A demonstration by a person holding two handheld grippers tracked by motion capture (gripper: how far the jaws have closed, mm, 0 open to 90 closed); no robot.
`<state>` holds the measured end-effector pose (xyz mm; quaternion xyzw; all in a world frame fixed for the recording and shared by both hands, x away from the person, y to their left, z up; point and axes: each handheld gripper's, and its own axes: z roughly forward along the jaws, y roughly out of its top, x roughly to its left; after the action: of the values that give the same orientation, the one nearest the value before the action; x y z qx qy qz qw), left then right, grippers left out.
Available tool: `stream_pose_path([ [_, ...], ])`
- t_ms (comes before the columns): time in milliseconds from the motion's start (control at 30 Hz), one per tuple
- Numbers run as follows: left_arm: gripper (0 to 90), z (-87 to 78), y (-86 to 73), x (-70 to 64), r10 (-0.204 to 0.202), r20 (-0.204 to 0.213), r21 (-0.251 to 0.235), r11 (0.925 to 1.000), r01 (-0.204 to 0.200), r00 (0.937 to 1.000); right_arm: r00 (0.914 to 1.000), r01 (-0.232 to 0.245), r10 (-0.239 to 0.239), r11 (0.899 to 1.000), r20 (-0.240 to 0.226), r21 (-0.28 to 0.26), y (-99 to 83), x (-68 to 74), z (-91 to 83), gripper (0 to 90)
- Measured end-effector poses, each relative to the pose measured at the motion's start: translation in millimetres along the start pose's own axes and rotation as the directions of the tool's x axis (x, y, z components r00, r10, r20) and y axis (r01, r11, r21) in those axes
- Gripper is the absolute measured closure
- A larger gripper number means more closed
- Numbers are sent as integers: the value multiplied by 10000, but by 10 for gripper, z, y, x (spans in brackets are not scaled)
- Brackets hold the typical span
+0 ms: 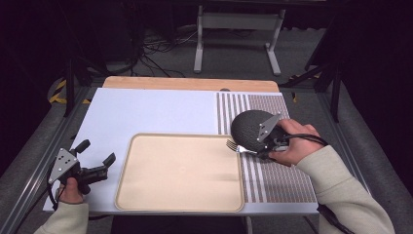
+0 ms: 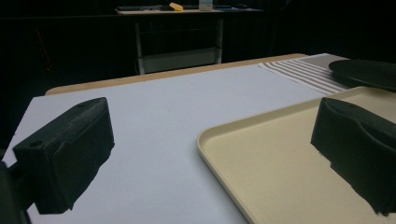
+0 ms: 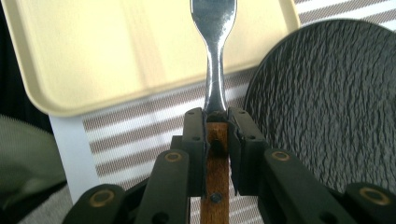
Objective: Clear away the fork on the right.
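My right gripper (image 3: 215, 122) is clamped tight on a fork (image 3: 214, 51), jaws pinching the wooden handle right where wood meets the metal neck. In the right gripper view the neck runs straight up from the jaws & the head sits over the near corner of the beige tray (image 3: 116, 51); tines run off the top edge there. In the high view the fork (image 1: 234, 145) pokes left from the gripper (image 1: 263, 152), tines just over the tray's right rim (image 1: 239, 168), approx level w/ the table. My right hand (image 1: 292, 141) wraps the grip behind it. Just beside the jaws, on the far side, is a dark textured plate (image 1: 251, 127), resting on the striped placemat (image 1: 282, 175); can't tell if the fork touches it.

My left gripper (image 1: 97, 157) sits at the tray's left, over the white mat (image 1: 146, 112), jaws spread wide w/ nothing between them. In the left gripper view one jaw hangs over the white mat (image 2: 154, 121), the other over the tray (image 2: 275, 158); plate edge (image 2: 364, 72) is far right. My left hand (image 1: 70, 187) holds it low, near the table's front corner.
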<state>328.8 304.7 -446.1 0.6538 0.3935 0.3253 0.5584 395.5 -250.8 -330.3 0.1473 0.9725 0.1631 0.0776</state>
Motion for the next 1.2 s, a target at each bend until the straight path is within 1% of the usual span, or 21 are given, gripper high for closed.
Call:
stream_pose_path([
  [67,0,-4,1,1,7,2,4,10000,-7,10000,9999,-127,127,9999,-14,-29,45,2,21,778],
  [167,0,-2,1,-1,11,5,3,10000,-11,10000,9972,-744,742,9971,-108,-165,99,21,62,778],
  [233,0,-1,0,-1,13,6,11,10000,-13,10000,9934,-1144,1142,9931,-59,-246,144,36,100,778],
  [267,0,-1,0,-1,13,6,11,10000,-13,10000,9934,-1144,1142,9931,-59,-246,144,36,100,778],
  [300,0,-1,0,0,7,4,6,10000,-7,10000,9918,-1275,1275,9915,-20,-249,165,44,109,778],
  [433,0,-2,1,3,5,-1,-11,10000,-5,10000,9831,-1829,1823,9818,-151,-510,250,72,150,778],
  [500,0,-4,2,4,13,4,-20,10000,-13,10000,9749,-2224,2211,9729,-268,-633,303,95,173,778],
  [533,0,-5,2,5,9,-1,-25,10000,-9,10000,9732,-2299,2287,9709,-262,-668,325,104,180,778],
  [600,0,-7,3,6,1,7,-18,10000,-1,10000,9633,-2681,2661,9606,-364,-733,369,126,199,778],
  [667,0,-8,4,5,-5,1,-37,10000,5,10000,9561,-2926,2903,9528,-387,-807,400,143,215,778],
  [700,0,-9,4,5,-9,0,-39,10000,9,10000,9502,-3111,3083,9467,-449,-832,420,156,227,778],
  [733,0,-9,4,5,-9,0,-39,10000,9,10000,9502,-3111,3083,9467,-449,-832,420,156,227,778],
  [767,0,-8,3,7,1,9,-20,10000,-1,10000,9462,-3232,3202,9426,-468,-837,436,167,237,778],
  [800,0,-7,2,7,2,4,-25,10000,-2,10000,9400,-3406,3374,9364,-502,-847,459,185,252,778],
  [867,0,-7,3,7,-5,6,-31,10000,5,10000,9325,-3607,3575,9289,-512,-836,486,205,271,778],
  [933,0,-8,3,7,-8,12,-24,10000,8,10000,9230,-3843,3809,9192,-537,-860,511,221,287,778],
  [1033,0,-7,2,9,-21,30,5,10000,21,10000,9067,-4215,4173,9023,-623,-902,544,242,307,778],
  [1067,0,-6,1,8,-46,30,4,10000,46,10000,8981,-4395,4353,8933,-626,-941,559,251,317,778],
  [1100,0,-6,1,9,-33,22,4,10000,33,10000,8949,-4458,4412,8902,-669,-934,566,256,321,778],
  [1167,0,-5,0,7,-34,20,-30,10000,34,10000,8793,-4761,4712,8743,-699,-951,593,276,343,778],
  [1200,0,-5,0,7,-34,20,-30,10000,34,10000,8756,-4826,4775,8708,-724,-938,606,284,358,778],
])
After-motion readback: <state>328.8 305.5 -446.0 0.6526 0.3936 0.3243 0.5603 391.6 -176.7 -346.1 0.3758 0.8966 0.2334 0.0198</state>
